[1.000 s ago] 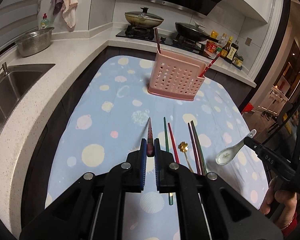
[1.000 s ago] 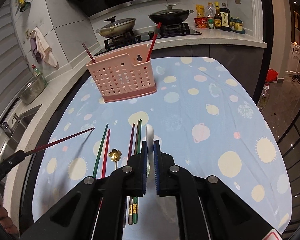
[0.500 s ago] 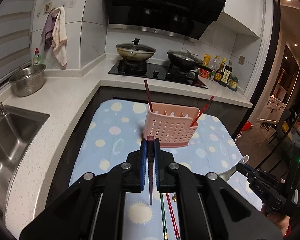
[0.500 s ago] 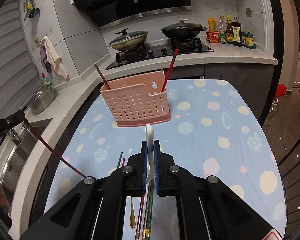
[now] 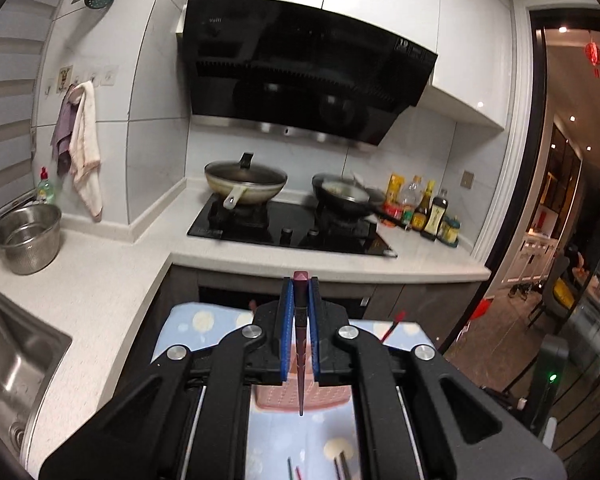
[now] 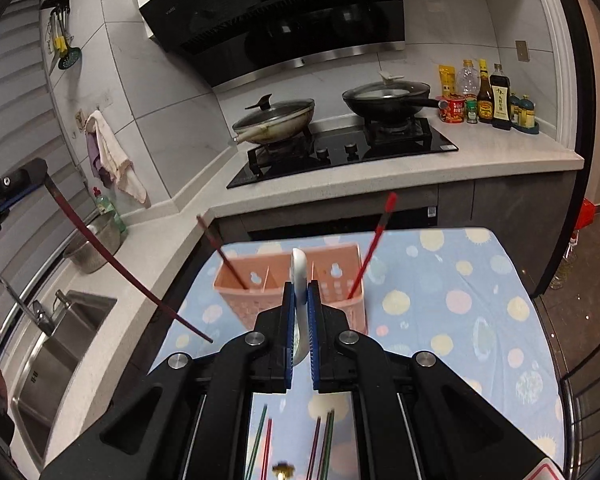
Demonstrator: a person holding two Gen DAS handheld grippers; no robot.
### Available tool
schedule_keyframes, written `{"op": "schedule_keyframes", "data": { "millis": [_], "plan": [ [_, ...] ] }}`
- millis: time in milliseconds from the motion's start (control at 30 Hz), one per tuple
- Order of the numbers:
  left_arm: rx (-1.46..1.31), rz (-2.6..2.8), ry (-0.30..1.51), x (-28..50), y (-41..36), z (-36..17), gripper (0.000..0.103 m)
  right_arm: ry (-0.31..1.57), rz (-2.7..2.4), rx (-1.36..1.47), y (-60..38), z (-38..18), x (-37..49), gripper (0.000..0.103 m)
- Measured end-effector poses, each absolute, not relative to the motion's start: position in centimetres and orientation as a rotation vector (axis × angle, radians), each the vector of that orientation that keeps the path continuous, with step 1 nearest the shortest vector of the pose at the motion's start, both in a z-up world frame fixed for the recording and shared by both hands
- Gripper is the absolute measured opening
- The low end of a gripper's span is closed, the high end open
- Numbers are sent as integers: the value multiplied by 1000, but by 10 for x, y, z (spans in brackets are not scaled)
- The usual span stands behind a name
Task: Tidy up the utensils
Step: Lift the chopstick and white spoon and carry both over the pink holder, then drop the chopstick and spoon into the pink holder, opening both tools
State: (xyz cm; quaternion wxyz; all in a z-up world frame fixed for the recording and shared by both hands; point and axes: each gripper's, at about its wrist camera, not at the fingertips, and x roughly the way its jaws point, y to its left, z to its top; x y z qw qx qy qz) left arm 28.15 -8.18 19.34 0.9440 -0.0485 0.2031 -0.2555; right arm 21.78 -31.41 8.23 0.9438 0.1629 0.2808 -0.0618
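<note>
At the near edge of the spotted tablecloth (image 6: 480, 320) lie five loose chopsticks (image 6: 260, 436) and a small gold spoon (image 6: 283, 470), below the right gripper (image 6: 299, 308), whose jaws pinch one white spoon (image 6: 299, 276). The left gripper (image 5: 299, 320) is clamped on one dark red chopstick (image 5: 300, 360), its tip slanting down over the cloth's left edge. Farther in stands one pink basket (image 6: 340, 280) holding two red chopsticks, with bare cloth to its right and two covered pans (image 6: 276, 118) on the stove beyond.
</note>
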Motion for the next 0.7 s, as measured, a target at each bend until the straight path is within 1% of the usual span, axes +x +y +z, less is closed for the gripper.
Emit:
{"op": "schedule_keyframes", "data": {
  "millis": [133,267,467,700],
  "plan": [
    [-128,-541,375,306,-97,209,7,552,-133,323,-322,90,249,6],
    [-136,-543,379,330,-114,208,7,561,-141,318,-327,86,279,6],
    [-141,-556,437,360,-134,180,7,610,-138,315,-328,61,314,6],
    [-121,-539,526,382,-147,133,7,684,-127,309,-324,25,337,6]
  ]
}}
